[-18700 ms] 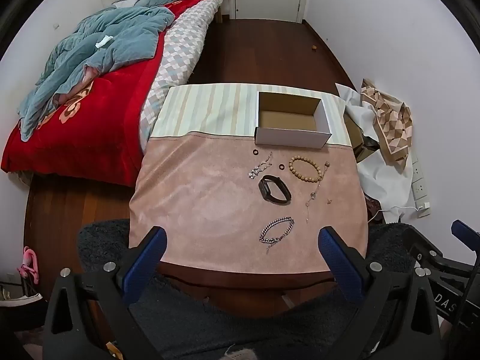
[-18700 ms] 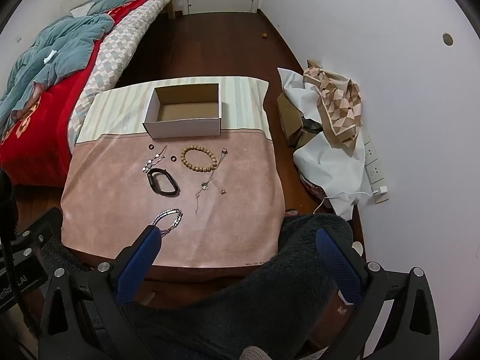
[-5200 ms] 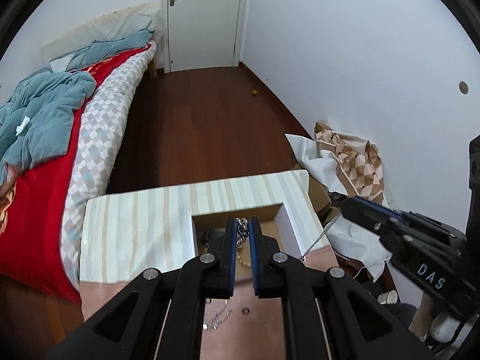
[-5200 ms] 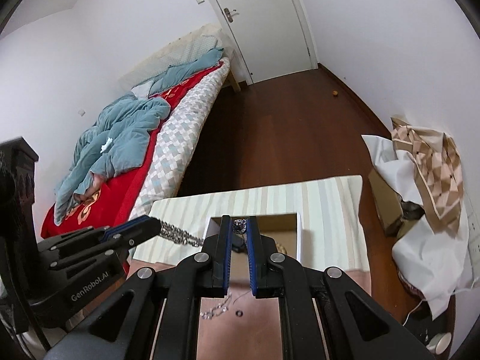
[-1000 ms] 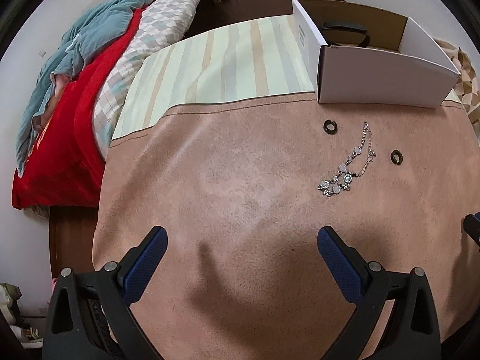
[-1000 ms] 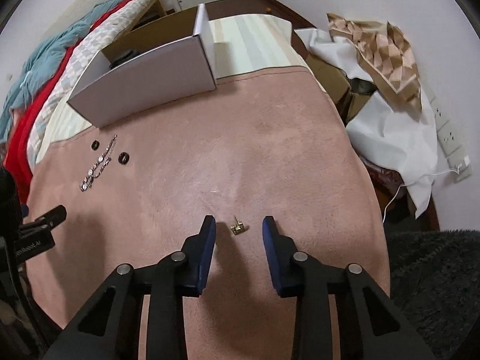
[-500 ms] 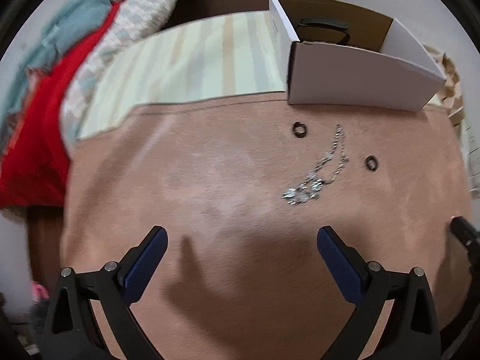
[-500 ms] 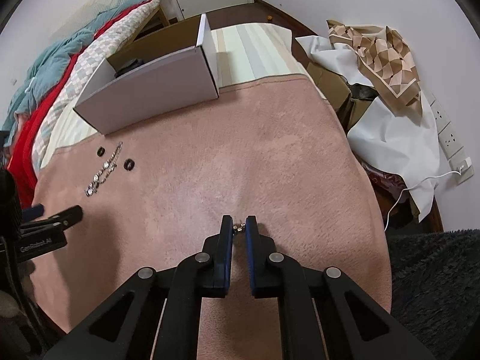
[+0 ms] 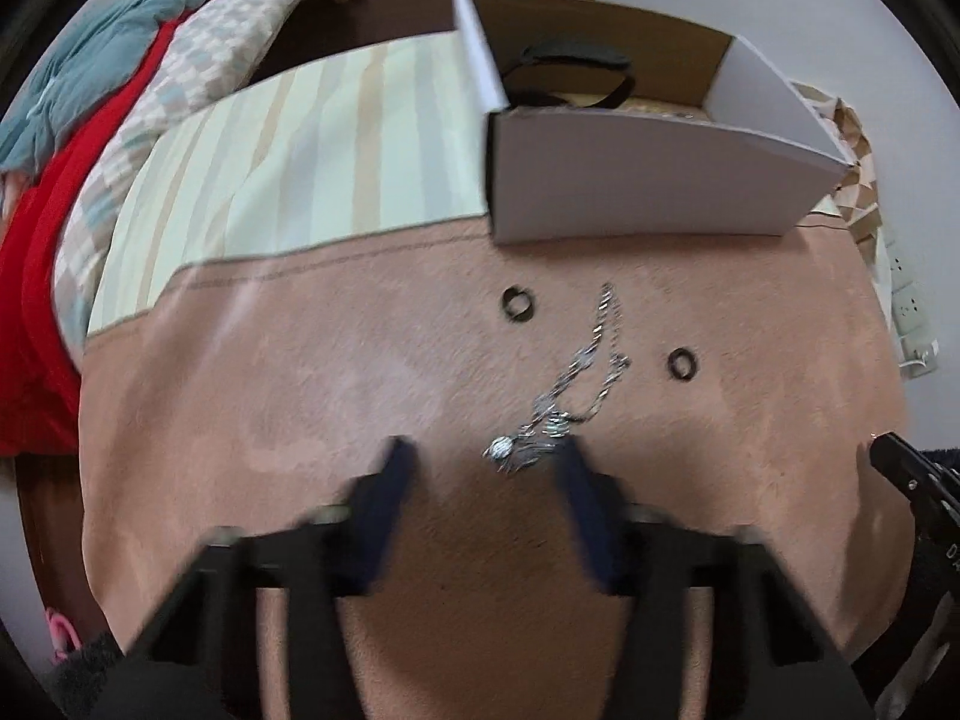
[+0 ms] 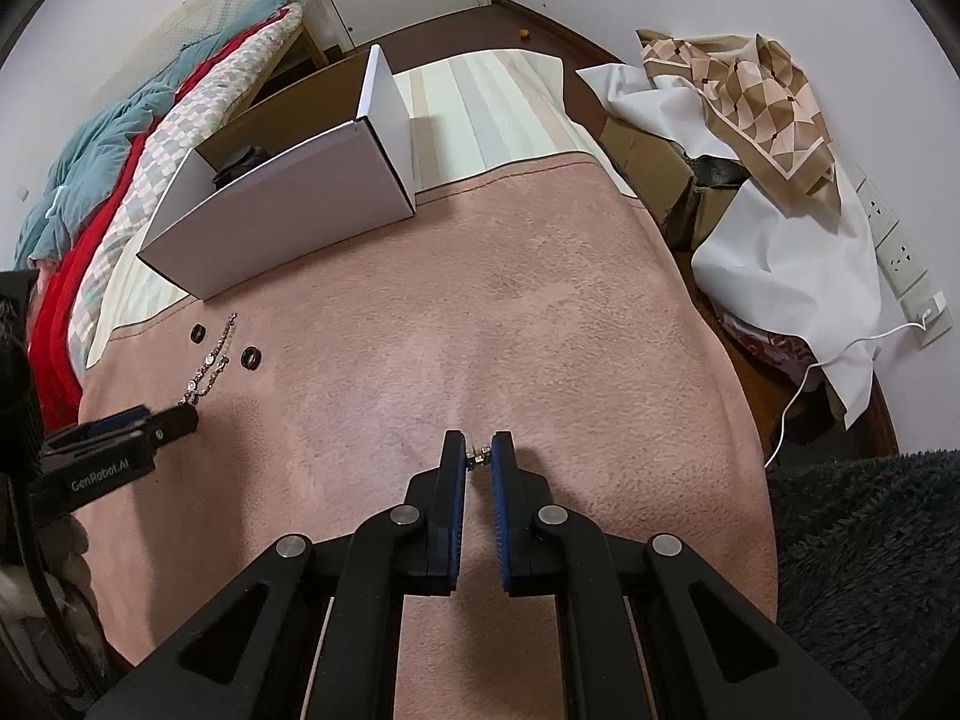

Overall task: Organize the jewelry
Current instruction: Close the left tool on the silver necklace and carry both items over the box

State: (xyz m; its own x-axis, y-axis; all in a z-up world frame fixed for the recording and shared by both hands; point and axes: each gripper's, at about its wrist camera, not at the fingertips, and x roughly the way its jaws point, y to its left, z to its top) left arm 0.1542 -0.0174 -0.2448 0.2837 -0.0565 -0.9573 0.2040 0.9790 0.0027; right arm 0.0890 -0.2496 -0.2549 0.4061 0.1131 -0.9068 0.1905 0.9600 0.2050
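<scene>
1. My right tongs [image 10: 479,455] are pinched on a small gold earring [image 10: 478,453], held at the very tips of the blue pads just above the pink cloth [image 10: 540,312] that covers the bench

2. My left tongs [image 9: 485,468] have just been closing; in the left wrist view their blurred pads stand apart on either side of the near end of the silver bracelet [image 9: 564,396], and I cannot see them pressing on it

3. The bracelet lies loose on the pink cloth, running from my left tongs away toward the box, with one black ring [image 9: 517,303] to its left and another black ring [image 9: 683,363] to its right, both apart from the chain

4. Beyond them the white cardboard box [image 9: 630,180] stands open at the seam where the pink cloth meets the striped cloth [image 9: 312,144]; a black band [image 9: 570,69] lies inside it

5. From the right wrist view my left tongs come in from the left edge, their tip at the bracelet's near end

6. A bed with a red cover [image 10: 72,264] and a blue quilt [image 10: 90,162] stands left of the bench; white and patterned cloths [image 10: 768,138] lie heaped to the right by the wall
</scene>
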